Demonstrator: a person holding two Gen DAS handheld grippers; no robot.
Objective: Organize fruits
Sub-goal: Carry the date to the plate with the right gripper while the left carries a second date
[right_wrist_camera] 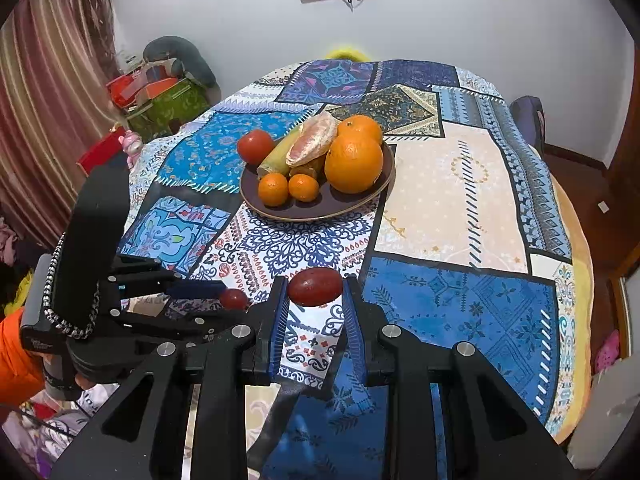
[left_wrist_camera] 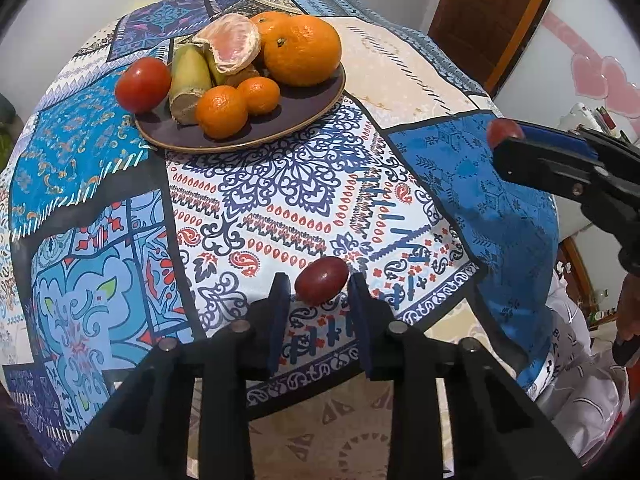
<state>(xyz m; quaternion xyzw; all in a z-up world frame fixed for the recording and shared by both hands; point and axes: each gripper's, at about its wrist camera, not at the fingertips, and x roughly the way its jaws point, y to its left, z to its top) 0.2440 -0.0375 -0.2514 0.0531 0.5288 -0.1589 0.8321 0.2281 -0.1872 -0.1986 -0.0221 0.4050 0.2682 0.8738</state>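
A dark plate [left_wrist_camera: 312, 108] [right_wrist_camera: 360, 198] at the table's far middle holds a tomato [left_wrist_camera: 143, 84], big oranges [left_wrist_camera: 302, 50], small mandarins [left_wrist_camera: 221, 111], a peeled pomelo piece [left_wrist_camera: 234, 42] and a green stalk [left_wrist_camera: 190, 80]. My left gripper [left_wrist_camera: 320, 282] is shut on a small dark red fruit [left_wrist_camera: 322, 280], held above the near cloth; it shows at left in the right wrist view [right_wrist_camera: 234, 299]. My right gripper [right_wrist_camera: 315, 286] is shut on another dark red fruit [right_wrist_camera: 315, 286], and shows at right in the left wrist view [left_wrist_camera: 505, 133].
A patterned patchwork cloth [right_wrist_camera: 460, 200] covers the round table. A wooden chair [left_wrist_camera: 492, 12] stands behind it on the right. Boxes and clutter [right_wrist_camera: 160, 96] and a curtain [right_wrist_camera: 48, 100] are at the left. A wall [right_wrist_camera: 440, 20] is behind.
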